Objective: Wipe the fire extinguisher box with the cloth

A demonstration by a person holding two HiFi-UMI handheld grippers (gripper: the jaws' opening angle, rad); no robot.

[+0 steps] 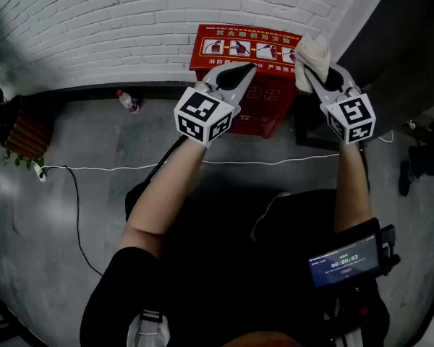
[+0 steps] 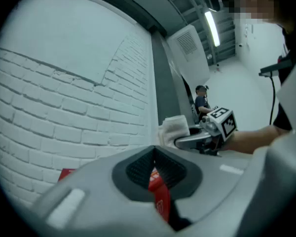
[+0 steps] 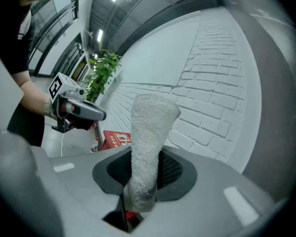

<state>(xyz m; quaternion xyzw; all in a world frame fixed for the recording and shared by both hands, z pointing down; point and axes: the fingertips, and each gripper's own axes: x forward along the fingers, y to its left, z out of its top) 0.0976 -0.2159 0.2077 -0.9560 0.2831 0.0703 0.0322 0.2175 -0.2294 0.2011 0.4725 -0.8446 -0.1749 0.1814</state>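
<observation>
In the head view the red box [image 1: 247, 49] stood top centre, the left gripper [image 1: 244, 69] over its front and the right gripper [image 1: 312, 69] by its upper right corner. The left gripper view showed those jaws closed together on nothing. In the right gripper view the jaws pinched the cloth [image 3: 149, 132] near its lower end; soft and light, it looked floppy, best gripped low like that.

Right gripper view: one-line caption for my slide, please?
Right tongs shut on a white cloth standing upright before a white brick wall, red fire extinguisher box low at left.
</observation>
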